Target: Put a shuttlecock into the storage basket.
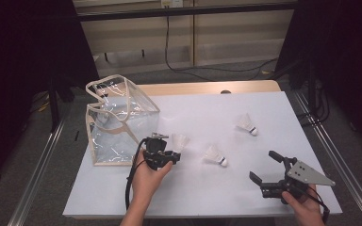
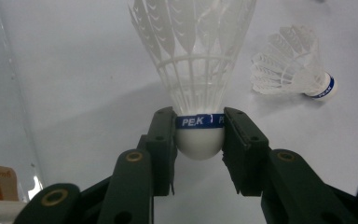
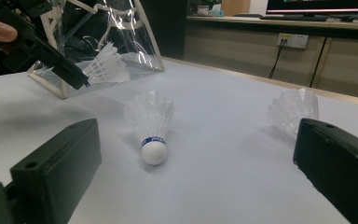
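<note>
Now the left tool [image 2: 199, 135] clamps a shuttlecock [image 2: 196, 60] by its cork; right tool [image 1: 268, 165] gapes apart.

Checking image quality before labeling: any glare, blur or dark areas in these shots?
High view: glare streaks on the clear bag, dark surroundings. Left gripper view: held shuttlecock sharp, evenly lit. Right gripper view: jaws blurred, middle shuttlecock sharp.

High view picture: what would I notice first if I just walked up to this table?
Probably the left hand-held gripper, shut on the cork of a white shuttlecock next to the clear plastic bag at the table's left. Two more shuttlecocks lie on the white table: one in the middle and one farther right. The right hand-held gripper waits open near the front right corner.
</note>
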`<action>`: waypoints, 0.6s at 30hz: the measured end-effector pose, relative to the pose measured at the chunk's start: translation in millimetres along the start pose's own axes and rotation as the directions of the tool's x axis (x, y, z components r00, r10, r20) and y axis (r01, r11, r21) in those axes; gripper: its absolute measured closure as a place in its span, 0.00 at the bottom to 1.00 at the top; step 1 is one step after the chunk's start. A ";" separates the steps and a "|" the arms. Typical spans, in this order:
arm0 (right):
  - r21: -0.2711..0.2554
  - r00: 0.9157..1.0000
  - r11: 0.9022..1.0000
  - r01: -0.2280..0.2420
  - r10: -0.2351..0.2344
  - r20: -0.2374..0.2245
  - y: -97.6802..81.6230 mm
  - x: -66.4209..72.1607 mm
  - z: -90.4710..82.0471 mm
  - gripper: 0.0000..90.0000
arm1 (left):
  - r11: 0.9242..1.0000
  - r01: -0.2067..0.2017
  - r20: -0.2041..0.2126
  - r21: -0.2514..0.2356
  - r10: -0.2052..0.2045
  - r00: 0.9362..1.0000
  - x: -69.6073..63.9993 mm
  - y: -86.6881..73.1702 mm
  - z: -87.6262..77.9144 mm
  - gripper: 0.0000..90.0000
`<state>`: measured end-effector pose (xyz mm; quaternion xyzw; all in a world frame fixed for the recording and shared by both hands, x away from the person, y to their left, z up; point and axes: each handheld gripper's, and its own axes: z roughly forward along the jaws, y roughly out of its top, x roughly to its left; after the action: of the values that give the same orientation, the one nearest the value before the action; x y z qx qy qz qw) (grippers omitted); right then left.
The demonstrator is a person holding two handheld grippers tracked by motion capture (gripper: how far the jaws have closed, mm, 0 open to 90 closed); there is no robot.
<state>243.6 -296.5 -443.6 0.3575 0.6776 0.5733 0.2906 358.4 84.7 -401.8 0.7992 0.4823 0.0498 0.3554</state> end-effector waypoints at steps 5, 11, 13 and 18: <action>0.001 1.000 1.000 0.001 0.000 -0.001 -0.1 -0.1 0.1 0.00 | 1.000 0.006 0.003 -0.008 -0.006 1.000 0.9 3.3 -7.3 0.73; 0.003 1.000 1.000 0.002 -0.002 -0.001 -0.3 0.2 0.4 0.00 | 1.000 0.012 0.015 -0.007 -0.011 1.000 3.1 6.6 -14.6 0.73; 0.002 1.000 1.000 0.001 -0.001 -0.004 -0.3 0.2 0.6 0.00 | 1.000 0.013 0.020 -0.009 -0.012 1.000 3.8 7.9 -17.4 0.73; 0.003 1.000 1.000 0.001 -0.001 -0.004 -0.3 0.3 0.6 0.00 | 1.000 0.017 0.022 -0.021 -0.017 1.000 5.4 11.5 -23.8 0.73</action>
<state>243.9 -296.0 -444.1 0.3565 0.6791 0.5728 0.2892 359.7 98.2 -378.5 0.7918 0.4845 0.0431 0.3694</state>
